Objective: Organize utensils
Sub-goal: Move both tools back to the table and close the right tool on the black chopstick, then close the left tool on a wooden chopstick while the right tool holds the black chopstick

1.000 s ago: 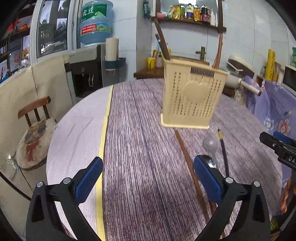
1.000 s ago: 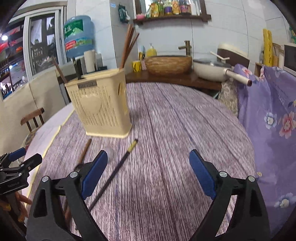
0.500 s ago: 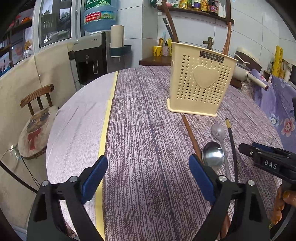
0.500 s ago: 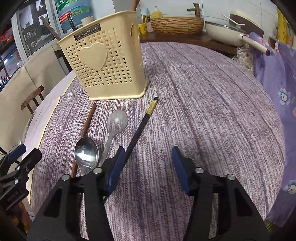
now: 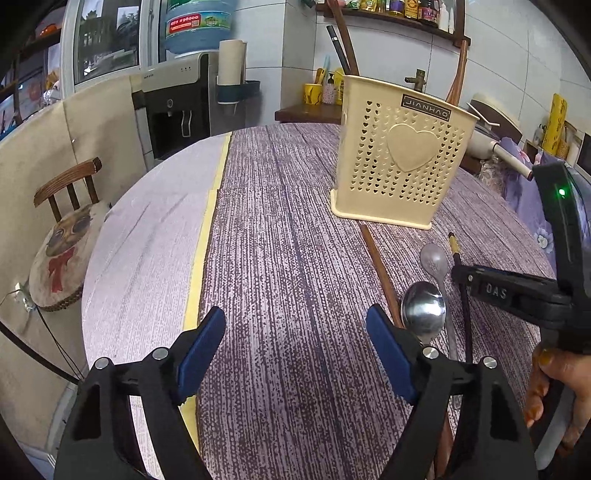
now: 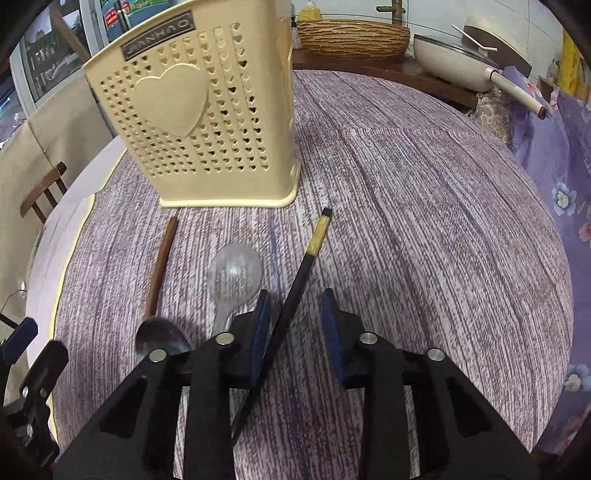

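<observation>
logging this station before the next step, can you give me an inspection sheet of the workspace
Surface: round table under a purple cloth, pale strip at its left.
Job's things: cream holder upright, some sticks already inside; on the cloth before it lie a brown chopstick, plastic spoon, metal spoon and black chopstick.
Clutter: nothing seen.
Grippers: left tongs open, empty; right tongs part open, straddling the black chopstick, not clamped.
Cables: thin wire by the chair.
Surroundings: water dispenser, pan, wicker basket.

Right gripper: jaws parted around black gold-banded chopstick
Cream perforated plastic holder: upright on the purple table
</observation>
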`<state>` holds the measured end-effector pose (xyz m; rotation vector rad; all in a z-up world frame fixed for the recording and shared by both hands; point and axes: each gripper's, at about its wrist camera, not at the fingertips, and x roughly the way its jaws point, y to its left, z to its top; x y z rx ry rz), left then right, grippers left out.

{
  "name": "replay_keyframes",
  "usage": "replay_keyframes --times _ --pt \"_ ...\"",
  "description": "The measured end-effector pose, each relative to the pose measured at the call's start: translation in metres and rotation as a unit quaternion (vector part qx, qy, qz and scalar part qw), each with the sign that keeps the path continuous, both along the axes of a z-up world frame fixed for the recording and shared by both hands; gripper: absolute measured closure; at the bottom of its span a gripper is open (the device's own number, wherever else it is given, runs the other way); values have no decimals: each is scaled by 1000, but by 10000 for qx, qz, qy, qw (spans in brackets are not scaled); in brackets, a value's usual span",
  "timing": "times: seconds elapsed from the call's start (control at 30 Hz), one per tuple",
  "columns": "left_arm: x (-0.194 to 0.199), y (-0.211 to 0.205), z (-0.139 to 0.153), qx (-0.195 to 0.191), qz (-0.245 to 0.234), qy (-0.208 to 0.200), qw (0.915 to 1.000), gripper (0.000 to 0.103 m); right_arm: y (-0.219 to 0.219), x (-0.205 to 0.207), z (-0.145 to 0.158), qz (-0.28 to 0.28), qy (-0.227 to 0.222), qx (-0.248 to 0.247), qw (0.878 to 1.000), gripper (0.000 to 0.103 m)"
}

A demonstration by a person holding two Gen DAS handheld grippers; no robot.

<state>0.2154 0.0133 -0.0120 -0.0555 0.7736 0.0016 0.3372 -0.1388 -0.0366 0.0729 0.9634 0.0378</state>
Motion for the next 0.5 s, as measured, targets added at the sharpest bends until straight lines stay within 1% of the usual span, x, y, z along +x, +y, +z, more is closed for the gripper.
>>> replay_keyframes --times 0.03,0.2,0.43,0.5 --pt "2 0 0 -30 -25 28 10000 27 0 5 0 4 3 -45 10000 83" --pt "19 -8 0 -213 -249 184 9993 35 -2 22 1 61 51 -58 10000 89" --pt "59 -25 2 -391 -618 544 9958 48 -15 17 2 167 120 127 9997 93" --pt "69 -34 -1 -357 -739 656 9945 52 -17 14 2 214 117 107 9996 93"
